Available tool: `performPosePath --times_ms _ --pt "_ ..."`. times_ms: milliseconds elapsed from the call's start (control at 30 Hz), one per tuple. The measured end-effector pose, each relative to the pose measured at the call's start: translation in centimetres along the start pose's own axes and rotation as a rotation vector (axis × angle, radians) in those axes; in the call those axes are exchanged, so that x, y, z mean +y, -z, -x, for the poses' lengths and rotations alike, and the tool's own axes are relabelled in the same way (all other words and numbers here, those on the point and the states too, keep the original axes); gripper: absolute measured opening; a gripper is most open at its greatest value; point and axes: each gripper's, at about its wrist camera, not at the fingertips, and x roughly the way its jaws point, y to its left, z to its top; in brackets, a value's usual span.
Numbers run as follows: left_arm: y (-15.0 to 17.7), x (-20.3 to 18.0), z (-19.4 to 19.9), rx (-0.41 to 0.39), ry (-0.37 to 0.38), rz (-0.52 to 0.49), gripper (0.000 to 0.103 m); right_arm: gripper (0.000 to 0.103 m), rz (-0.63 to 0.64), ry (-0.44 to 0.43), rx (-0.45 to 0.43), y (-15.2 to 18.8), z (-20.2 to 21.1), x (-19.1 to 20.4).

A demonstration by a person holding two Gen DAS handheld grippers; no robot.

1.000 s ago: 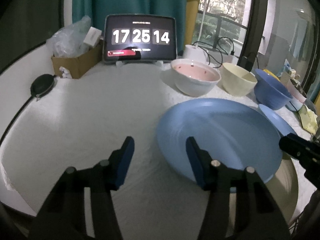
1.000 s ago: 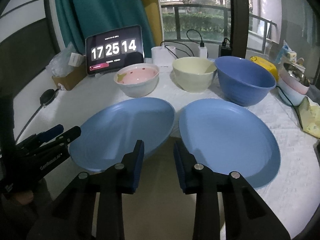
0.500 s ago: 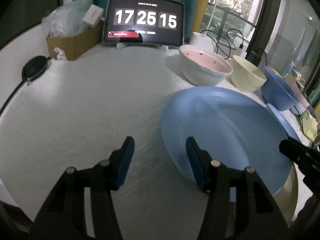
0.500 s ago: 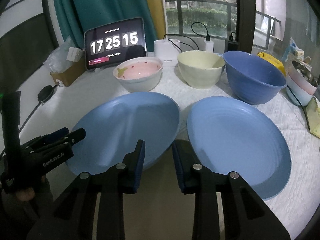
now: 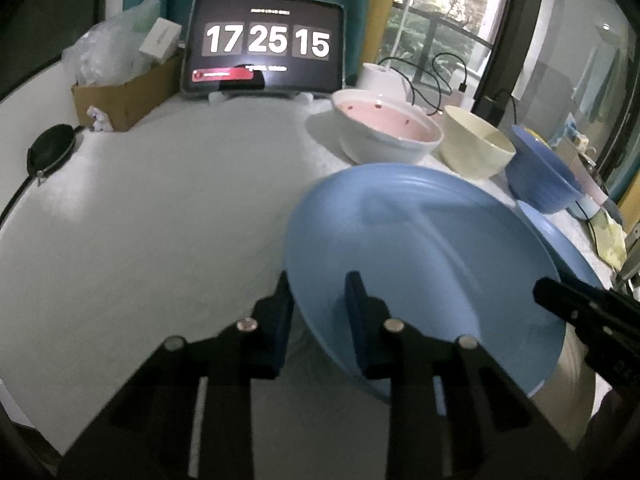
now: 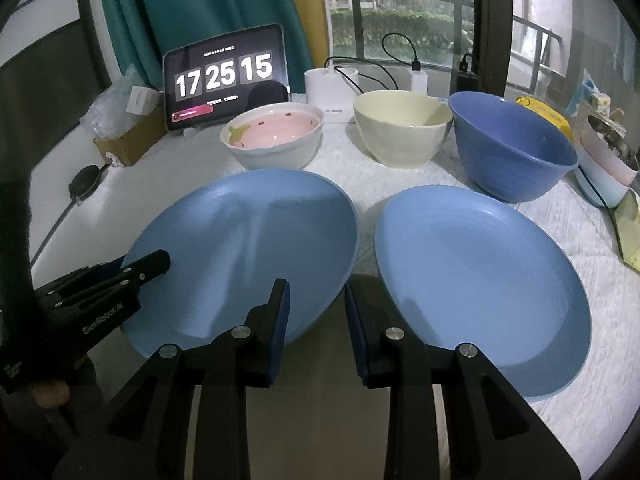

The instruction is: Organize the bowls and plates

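I count two blue plates and three bowls on the white surface (image 6: 400, 176). My left claw (image 5: 318, 312) has its two fingers straddling the near rim of the left plate (image 5: 420, 248), one finger under the rim and one above it on the inside; the plate is tilted, its gripped edge raised off the surface, though I cannot tell whether the pads are pressing it. From the right camera the same left claw (image 6: 132, 276) sits at that plate's (image 6: 248, 240) left edge. My right claw (image 6: 316, 312) is open with nothing between its fingers, hovering above the gap between the two plates' near edges. The second plate (image 6: 480, 276) lies flat just to the right of the first, their rims close but apart. Behind them stand the three bowls in a row: a white one with a pink inside (image 6: 276, 136), a cream one (image 6: 402, 132) and a larger blue one (image 6: 512, 148). One tablet (image 6: 224, 78) at the back shows 17 25 15, and one cardboard box (image 5: 124, 92) sits left of it.
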Motion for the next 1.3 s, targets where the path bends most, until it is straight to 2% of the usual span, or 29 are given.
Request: performPosePath --times_ms 100,233,633,1067,1300 --pt "-0.1 -0.1 0.4 -0.007 0.000 -0.011 0.023 0.030 0.003 0.010 0.001 0.1 0.0 0.1" --pt "0.1 -0.2 0.9 -0.014 -0.001 -0.020 0.023 0.025 -0.003 0.019 -0.002 0.1 0.0 -0.1" --pt "1.0 -0.7 4.0 -0.049 0.014 -0.030 0.023 0.023 -0.004 0.031 -0.033 1.1 2.1 0.1" --pt "3.1 -1.7 8.0 -0.083 0.011 -0.054 0.023 0.023 -0.011 0.028 -0.043 3.8 5.1 0.7" --pt "4.5 -2.1 9.1 -0.077 0.010 -0.068 0.023 0.023 -0.023 0.022 -0.032 5.5 6.1 0.5"
